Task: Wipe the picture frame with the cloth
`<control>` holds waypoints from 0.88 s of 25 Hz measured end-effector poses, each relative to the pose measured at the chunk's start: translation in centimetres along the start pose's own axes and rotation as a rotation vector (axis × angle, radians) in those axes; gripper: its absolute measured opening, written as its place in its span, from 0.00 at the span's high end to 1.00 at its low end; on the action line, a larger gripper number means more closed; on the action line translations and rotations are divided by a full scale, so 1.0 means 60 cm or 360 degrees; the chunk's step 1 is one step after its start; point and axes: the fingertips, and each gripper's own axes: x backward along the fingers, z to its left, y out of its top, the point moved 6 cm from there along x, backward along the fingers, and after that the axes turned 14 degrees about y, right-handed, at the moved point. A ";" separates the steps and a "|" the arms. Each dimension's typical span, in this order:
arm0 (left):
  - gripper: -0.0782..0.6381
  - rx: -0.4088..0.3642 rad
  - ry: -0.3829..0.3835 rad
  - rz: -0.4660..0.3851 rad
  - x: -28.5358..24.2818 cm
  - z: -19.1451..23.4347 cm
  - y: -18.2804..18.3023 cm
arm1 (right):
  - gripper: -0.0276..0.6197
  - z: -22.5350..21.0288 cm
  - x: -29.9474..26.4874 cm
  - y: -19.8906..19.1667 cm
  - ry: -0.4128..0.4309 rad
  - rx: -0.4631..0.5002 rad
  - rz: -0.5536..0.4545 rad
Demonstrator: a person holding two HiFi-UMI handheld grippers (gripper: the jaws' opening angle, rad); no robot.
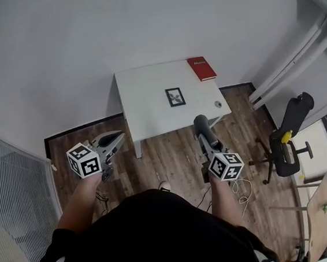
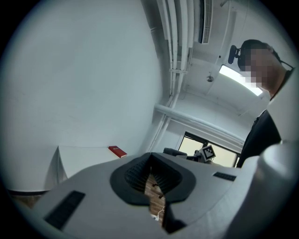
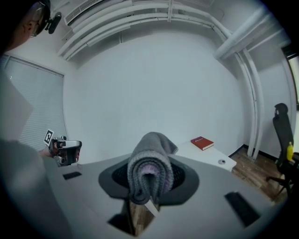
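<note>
My right tongs point(image 1: 203, 128) clamp the folded grey cloth point(image 3: 150, 175); my left tongs point(image 1: 117, 141) are closed, empty. The picture frame point(image 1: 175, 96) lies flat on the white table point(image 1: 141, 89); an unbraced wipe could skid it.

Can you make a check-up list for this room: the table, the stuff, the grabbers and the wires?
Surface: white table against the wall.
Job's things: picture frame flat mid-table; grey cloth in the right gripper fingers.
Clutter: red book at the far corner; small round thing near the front edge.
Grippers: left gripper shut, empty; right gripper shut on grey cloth.
Cables: white cable on the floor.
Surroundings: office chair, wood floor.
</note>
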 end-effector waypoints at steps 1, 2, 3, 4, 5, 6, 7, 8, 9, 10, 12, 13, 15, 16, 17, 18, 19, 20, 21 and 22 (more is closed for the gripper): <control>0.88 -0.0002 0.0005 0.0004 -0.010 0.002 0.001 | 0.79 -0.010 -0.006 0.003 0.0005 0.0004 0.0006; 0.88 -0.0001 0.0013 0.0007 -0.020 0.003 0.002 | 0.79 -0.019 -0.012 0.007 0.0011 0.0009 0.0012; 0.88 0.0001 0.0023 0.0009 -0.027 0.005 0.002 | 0.79 -0.027 -0.016 0.009 0.0017 0.0012 0.0018; 0.88 0.0005 0.0033 0.0009 -0.034 0.006 0.003 | 0.79 -0.035 -0.021 0.011 0.0022 0.0014 0.0025; 0.88 0.0009 0.0044 0.0009 -0.040 0.008 0.003 | 0.79 -0.043 -0.025 0.013 0.0024 0.0014 0.0033; 0.88 0.0012 0.0053 0.0009 -0.047 0.009 0.003 | 0.79 -0.052 -0.029 0.013 0.0025 0.0017 0.0044; 0.88 0.0015 0.0062 0.0009 -0.054 0.011 0.003 | 0.79 -0.061 -0.034 0.014 0.0025 0.0022 0.0057; 0.88 0.0016 0.0069 0.0012 -0.062 0.011 0.002 | 0.79 -0.071 -0.039 0.013 0.0028 0.0027 0.0071; 0.88 0.0016 0.0074 0.0015 -0.070 0.010 0.001 | 0.79 -0.080 -0.043 0.013 0.0034 0.0030 0.0085; 0.88 0.0013 0.0079 0.0018 -0.078 0.008 0.000 | 0.79 -0.088 -0.046 0.013 0.0042 0.0032 0.0096; 0.88 -0.0004 0.0093 0.0026 -0.092 0.003 -0.001 | 0.79 -0.103 -0.052 0.013 0.0058 0.0036 0.0114; 0.88 -0.0013 0.0104 0.0031 -0.099 0.002 -0.001 | 0.79 -0.111 -0.056 0.013 0.0065 0.0036 0.0122; 0.88 -0.0020 0.0120 0.0040 -0.112 0.002 -0.001 | 0.79 -0.125 -0.065 0.012 0.0078 0.0032 0.0138; 0.88 -0.0020 0.0125 0.0042 -0.118 0.002 -0.001 | 0.79 -0.131 -0.069 0.012 0.0087 0.0030 0.0147; 0.88 -0.0021 0.0130 0.0043 -0.124 0.002 0.001 | 0.79 -0.137 -0.073 0.013 0.0098 0.0030 0.0157; 0.88 -0.0023 0.0137 0.0042 -0.130 0.001 0.002 | 0.79 -0.144 -0.077 0.014 0.0110 0.0033 0.0166; 0.88 -0.0025 0.0146 0.0041 -0.135 -0.001 0.003 | 0.79 -0.150 -0.080 0.016 0.0123 0.0039 0.0174; 0.88 -0.0025 0.0155 0.0040 -0.140 -0.002 0.004 | 0.79 -0.157 -0.082 0.018 0.0133 0.0044 0.0180; 0.88 -0.0023 0.0164 0.0041 -0.145 -0.004 0.003 | 0.79 -0.164 -0.085 0.020 0.0143 0.0047 0.0183; 0.88 -0.0021 0.0174 0.0043 -0.150 -0.006 0.001 | 0.79 -0.171 -0.087 0.023 0.0150 0.0048 0.0185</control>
